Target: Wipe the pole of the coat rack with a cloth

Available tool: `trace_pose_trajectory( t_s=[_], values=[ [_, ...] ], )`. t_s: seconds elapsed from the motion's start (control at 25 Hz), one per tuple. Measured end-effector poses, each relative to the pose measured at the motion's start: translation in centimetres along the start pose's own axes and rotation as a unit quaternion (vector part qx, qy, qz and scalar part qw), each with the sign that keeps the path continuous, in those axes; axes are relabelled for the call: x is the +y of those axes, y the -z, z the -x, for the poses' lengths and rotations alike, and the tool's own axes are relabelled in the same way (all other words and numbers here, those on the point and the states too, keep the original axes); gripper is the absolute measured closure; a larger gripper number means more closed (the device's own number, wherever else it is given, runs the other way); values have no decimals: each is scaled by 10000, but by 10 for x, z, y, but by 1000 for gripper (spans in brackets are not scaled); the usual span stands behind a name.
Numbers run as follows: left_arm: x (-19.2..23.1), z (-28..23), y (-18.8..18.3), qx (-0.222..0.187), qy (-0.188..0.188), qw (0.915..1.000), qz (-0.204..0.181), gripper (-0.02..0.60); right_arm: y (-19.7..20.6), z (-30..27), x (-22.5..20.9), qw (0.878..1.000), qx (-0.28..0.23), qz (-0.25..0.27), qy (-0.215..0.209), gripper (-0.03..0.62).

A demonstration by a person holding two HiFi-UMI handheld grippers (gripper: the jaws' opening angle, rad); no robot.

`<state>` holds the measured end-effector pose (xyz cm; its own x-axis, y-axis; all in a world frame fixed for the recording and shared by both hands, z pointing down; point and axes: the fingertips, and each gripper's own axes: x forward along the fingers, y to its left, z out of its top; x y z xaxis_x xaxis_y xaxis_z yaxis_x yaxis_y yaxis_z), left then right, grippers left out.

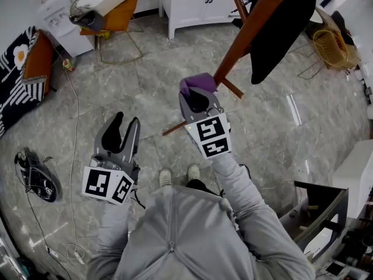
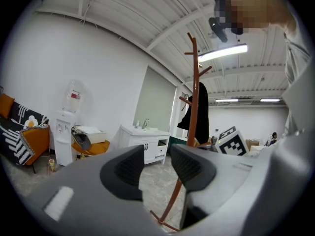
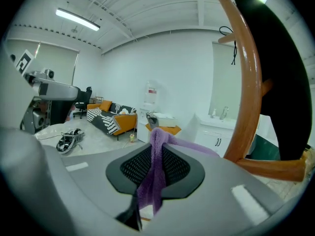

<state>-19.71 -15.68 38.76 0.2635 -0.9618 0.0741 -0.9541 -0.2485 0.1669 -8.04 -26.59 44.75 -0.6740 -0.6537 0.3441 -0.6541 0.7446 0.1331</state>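
Pole (image 2: pixel 193 114) upright, long axis vertical, cloth (image 1: pixel 198 83) alongside

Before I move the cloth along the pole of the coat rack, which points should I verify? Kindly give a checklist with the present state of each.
1. Cloth clamped in the right gripper: ok, jaws shut on it.
2. Cloth touching the pole: cannot tell; it sits close beside it.
3. Left gripper out of the way: ok, jaws apart, empty, apart from the pole.
4. Pole free higher up: not ok, a black garment hangs right beside it.
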Motion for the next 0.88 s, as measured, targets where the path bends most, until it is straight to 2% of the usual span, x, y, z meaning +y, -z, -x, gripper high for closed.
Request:
trace_pose_trajectory(
  t_s=[0.32, 0.64, 0.88],
  values=[
    [3, 14, -6, -93, -132, 9999, -31, 403, -25, 5, 35, 9984, -339, 88, -445, 539],
    [16, 40, -18, -259, -442, 9986, -92, 403, -43, 16, 83, 9935, -610, 122, -958, 539],
    [17, 47, -25, -368, -470, 9981, -127, 403, -38, 32, 93, 9928, -741, -62, -937, 540]
  ],
)
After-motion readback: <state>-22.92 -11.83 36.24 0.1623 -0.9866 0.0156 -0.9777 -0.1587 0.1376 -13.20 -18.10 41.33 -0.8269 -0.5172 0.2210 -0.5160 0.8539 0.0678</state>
